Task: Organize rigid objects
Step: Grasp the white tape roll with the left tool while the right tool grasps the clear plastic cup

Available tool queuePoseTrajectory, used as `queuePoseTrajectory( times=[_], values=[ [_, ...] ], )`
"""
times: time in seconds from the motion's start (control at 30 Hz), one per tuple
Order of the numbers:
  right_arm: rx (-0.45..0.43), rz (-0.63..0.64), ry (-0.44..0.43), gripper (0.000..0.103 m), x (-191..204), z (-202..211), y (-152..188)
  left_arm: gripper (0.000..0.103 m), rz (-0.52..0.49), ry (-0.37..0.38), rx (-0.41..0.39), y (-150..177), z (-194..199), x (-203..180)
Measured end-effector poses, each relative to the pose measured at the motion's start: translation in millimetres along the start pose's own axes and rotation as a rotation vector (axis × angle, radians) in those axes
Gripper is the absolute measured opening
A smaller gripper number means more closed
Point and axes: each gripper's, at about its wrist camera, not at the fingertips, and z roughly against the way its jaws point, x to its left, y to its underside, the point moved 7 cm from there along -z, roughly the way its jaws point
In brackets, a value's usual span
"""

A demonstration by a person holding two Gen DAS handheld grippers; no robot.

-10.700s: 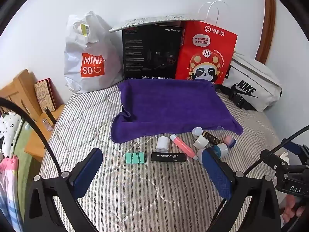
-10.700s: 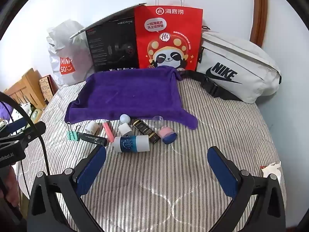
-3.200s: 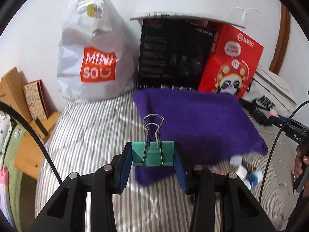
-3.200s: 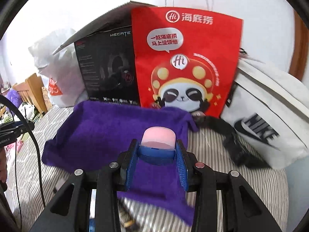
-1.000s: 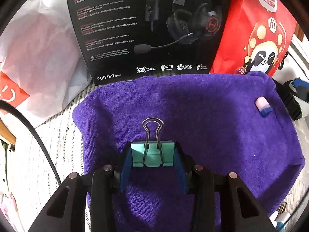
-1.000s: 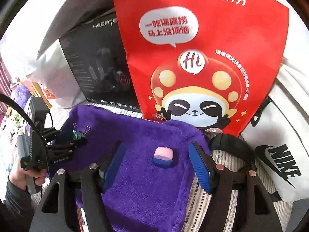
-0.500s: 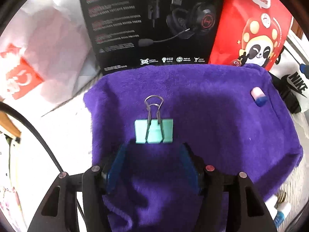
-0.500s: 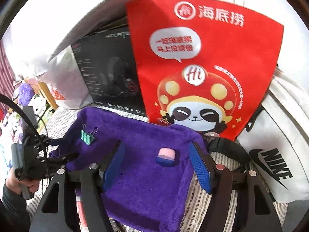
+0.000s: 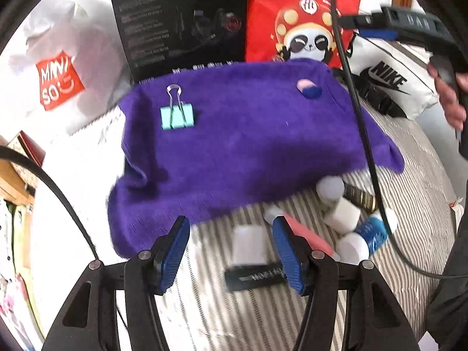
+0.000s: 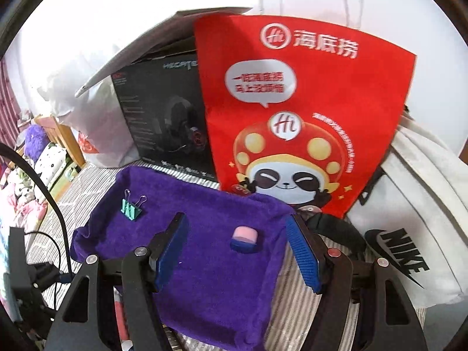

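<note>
Two items lie on the towel (image 9: 248, 146) — clip (image 9: 177, 117) far left, cap (image 9: 308, 87) far right — well apart, apparently to leave room. Both hand-held grippers, left (image 9: 231, 251) and right (image 10: 239, 254), gape empty; the rest wait on the bed (image 9: 409, 158).

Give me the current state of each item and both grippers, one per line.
left gripper: open, empty, over the near towel edge.
right gripper: open, empty, jaws either side of the eraser.
binder clip: lying on the purple towel, far left.
pink and blue eraser: resting on the towel, far right.
white roll: off the towel, on the striped bedspread.
black bar: off the towel.
pink tube: off the towel.
blue and white bottle: lying on its side, off the towel.
</note>
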Motion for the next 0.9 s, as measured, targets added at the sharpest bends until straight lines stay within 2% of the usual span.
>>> queuePoseTrajectory(
  times=[0.23, 0.37, 0.43, 0.53, 0.57, 0.6, 0.73, 0.8, 0.9],
  values=[
    [-0.016, -0.058, -0.001, 0.069, -18, 6, -1, 0.056, -0.014, 0.012, 0.059, 17, -25, -2],
    [-0.010, -0.059, 0.010, 0.069, -20, 5, 0, 0.045, -0.061, -0.034, 0.074, 19, -31, -3],
    [-0.008, -0.053, 0.009, 0.070, -18, 4, 0, 0.043, -0.070, -0.036, 0.067, 19, -31, -5],
    [0.002, -0.035, 0.012, 0.070, -12, 1, 1, 0.035, -0.064, -0.010, 0.063, 17, -32, -6],
    [0.004, -0.027, 0.014, 0.070, -10, 1, 1, 0.028, -0.056, 0.017, 0.063, 17, -31, -7],
    [0.004, -0.016, 0.014, 0.070, -7, 0, 1, 0.028, -0.053, 0.022, 0.061, 17, -31, -7],
    [0.007, 0.003, 0.002, 0.070, 3, -1, 2, 0.028, -0.034, -0.042, 0.034, 18, -24, 9],
    [0.009, 0.013, -0.003, 0.070, 8, -1, 2, 0.028, 0.007, -0.041, 0.032, 22, -20, 25],
    [0.011, 0.017, 0.001, 0.070, 15, 2, 5, 0.028, 0.065, -0.083, 0.037, 30, -17, 56]
  ],
)
